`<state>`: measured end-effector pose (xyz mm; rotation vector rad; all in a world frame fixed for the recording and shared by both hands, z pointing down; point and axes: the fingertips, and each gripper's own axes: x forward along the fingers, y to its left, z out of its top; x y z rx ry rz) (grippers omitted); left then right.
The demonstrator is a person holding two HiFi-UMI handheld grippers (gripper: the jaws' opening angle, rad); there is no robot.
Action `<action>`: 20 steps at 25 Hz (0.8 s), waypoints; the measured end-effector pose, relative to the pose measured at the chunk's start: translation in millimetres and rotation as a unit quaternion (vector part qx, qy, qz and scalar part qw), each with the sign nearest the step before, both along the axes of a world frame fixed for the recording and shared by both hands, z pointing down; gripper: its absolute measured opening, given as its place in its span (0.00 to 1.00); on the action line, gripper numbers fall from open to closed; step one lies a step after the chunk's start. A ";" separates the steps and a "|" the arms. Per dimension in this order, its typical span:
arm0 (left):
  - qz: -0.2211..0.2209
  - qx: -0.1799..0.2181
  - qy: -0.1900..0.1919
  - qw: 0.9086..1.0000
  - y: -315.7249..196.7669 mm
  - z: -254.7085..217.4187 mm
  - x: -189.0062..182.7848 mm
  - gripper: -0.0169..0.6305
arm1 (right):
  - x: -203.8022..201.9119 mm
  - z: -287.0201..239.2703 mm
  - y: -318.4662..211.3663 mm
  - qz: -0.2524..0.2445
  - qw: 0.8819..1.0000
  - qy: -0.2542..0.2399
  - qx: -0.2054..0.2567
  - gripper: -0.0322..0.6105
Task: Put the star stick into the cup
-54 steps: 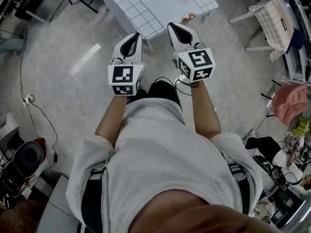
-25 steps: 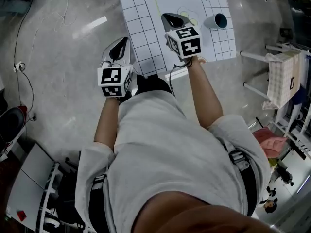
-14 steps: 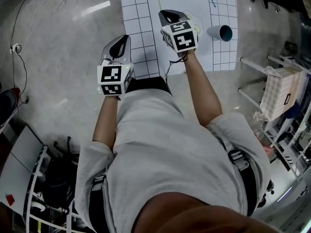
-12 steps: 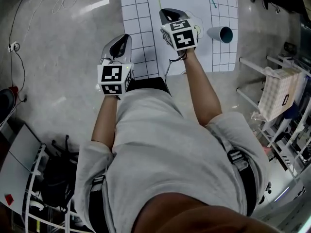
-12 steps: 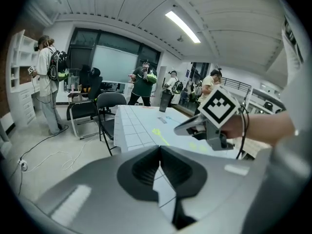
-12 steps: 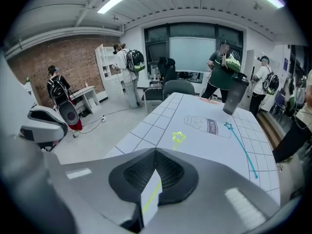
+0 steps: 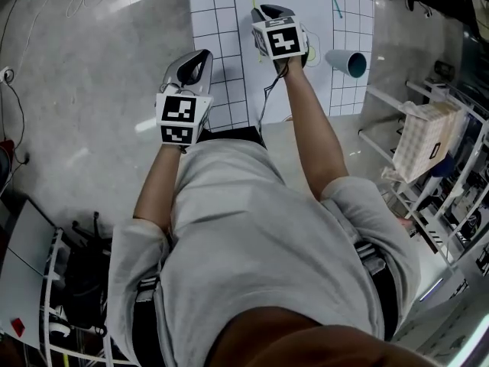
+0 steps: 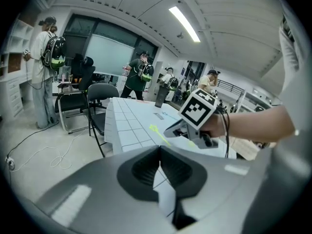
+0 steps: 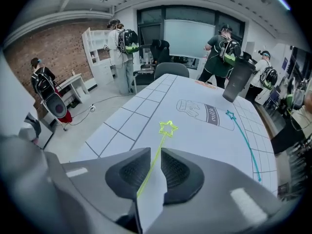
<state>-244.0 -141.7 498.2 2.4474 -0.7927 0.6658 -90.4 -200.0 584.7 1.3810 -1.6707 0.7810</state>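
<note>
Right gripper view: right gripper (image 9: 155, 154), jaws narrowly spread, is aligned over stick (image 9: 162, 140); left gripper (image 8: 159, 152) is held shut, empty. Reach step judged; stick to be pinched next.

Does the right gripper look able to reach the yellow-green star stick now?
Probably yes: the yellow-green star stick lies uncovered on the white table, between the parted jaws of the right gripper.
</note>
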 end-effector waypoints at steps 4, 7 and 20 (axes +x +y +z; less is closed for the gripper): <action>0.019 -0.007 0.007 1.000 -9.7 6.9 2.4 0.03 | 0.3 14.1 -8.7 0.020 0.999 -0.018 -0.028 0.18; 0.028 -0.013 0.016 0.999 -13.1 8.6 4.7 0.03 | 0.8 22.2 -11.8 0.035 0.998 -0.024 -0.049 0.18; 0.062 -0.023 0.031 0.997 -19.1 10.8 -2.2 0.03 | -2.1 13.0 -12.5 0.055 0.998 -0.008 -0.029 0.07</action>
